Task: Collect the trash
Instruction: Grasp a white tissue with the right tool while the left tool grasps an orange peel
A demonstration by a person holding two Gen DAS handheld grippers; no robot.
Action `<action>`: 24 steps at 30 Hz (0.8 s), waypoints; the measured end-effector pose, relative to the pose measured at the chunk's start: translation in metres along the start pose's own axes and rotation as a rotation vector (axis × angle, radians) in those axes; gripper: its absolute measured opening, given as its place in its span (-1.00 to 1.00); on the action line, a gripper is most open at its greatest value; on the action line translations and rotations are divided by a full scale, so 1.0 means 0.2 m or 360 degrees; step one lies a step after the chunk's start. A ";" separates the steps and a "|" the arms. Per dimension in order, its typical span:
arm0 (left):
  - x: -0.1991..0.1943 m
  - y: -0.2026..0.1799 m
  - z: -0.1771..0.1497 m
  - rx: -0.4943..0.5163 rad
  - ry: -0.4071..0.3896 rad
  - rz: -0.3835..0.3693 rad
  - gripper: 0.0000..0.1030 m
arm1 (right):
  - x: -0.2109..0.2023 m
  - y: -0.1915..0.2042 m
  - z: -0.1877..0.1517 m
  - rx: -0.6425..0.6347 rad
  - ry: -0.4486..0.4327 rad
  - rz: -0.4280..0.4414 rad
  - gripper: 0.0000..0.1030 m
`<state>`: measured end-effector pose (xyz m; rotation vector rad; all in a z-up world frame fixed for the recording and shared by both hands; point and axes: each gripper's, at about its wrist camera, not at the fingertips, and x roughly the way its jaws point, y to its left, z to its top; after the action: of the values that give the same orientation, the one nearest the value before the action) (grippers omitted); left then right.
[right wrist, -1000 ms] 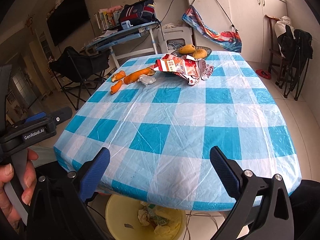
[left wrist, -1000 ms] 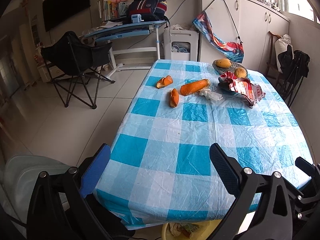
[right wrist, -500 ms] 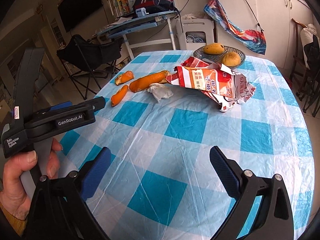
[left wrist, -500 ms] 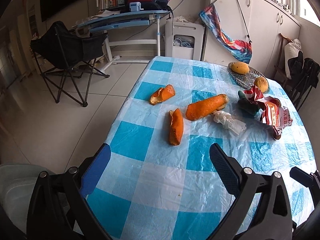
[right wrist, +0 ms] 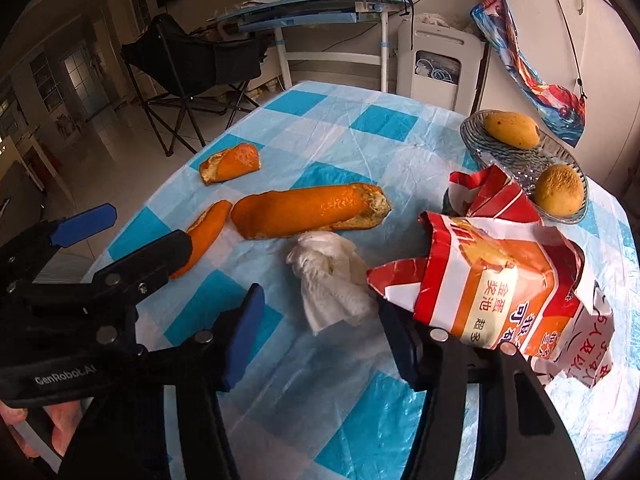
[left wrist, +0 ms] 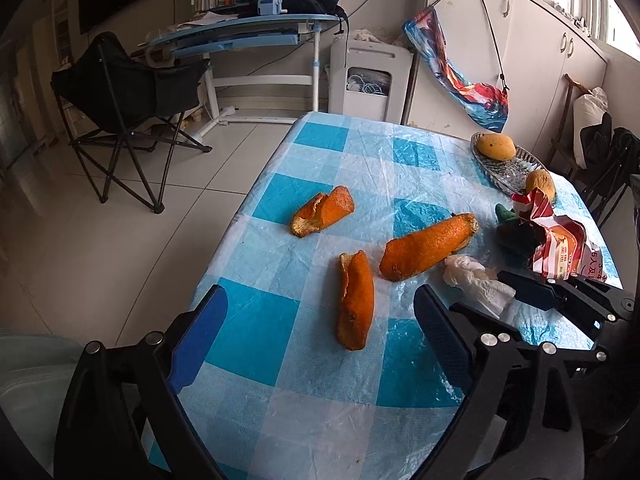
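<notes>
Right wrist view: the right tongs, lower centre, have just been closing, the crumpled tissue between them, not yet pinched. The left tongs stand spread around an orange peel on the bench. A snack wrapper lies at right.

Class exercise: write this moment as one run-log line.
left gripper: open over nearest orange peel | right gripper: jaws just been closing around crumpled tissue, not gripped | snack bag: untouched
</notes>
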<state>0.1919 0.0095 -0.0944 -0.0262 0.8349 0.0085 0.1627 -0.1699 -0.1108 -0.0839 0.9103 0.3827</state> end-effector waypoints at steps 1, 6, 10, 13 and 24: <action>0.01 -0.01 0.01 -0.0001 0.0008 -0.0010 0.67 | -0.01 -0.01 0.00 0.0008 0.0003 0.0006 -0.43; 0.11 -0.04 0.01 0.0015 0.0111 -0.0113 -0.34 | -0.11 -0.02 -0.11 0.0046 0.0016 0.0047 -0.59; 0.09 -0.05 -0.03 0.0029 0.0139 -0.0185 -0.70 | -0.25 0.01 -0.25 0.0114 0.0005 0.0109 -0.60; -0.04 -0.04 -0.08 0.0044 0.0108 -0.0204 -0.72 | -0.39 0.03 -0.39 0.0189 -0.0038 0.0176 -0.60; -0.65 0.00 -0.40 0.0054 0.0004 -0.0219 -0.71 | -0.79 0.20 -0.70 0.0373 -0.0186 0.0329 -0.57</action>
<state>0.0457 0.0068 -0.0516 -0.0514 0.8340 -0.1350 -0.0432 -0.2110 -0.0703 0.2469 0.8445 0.4650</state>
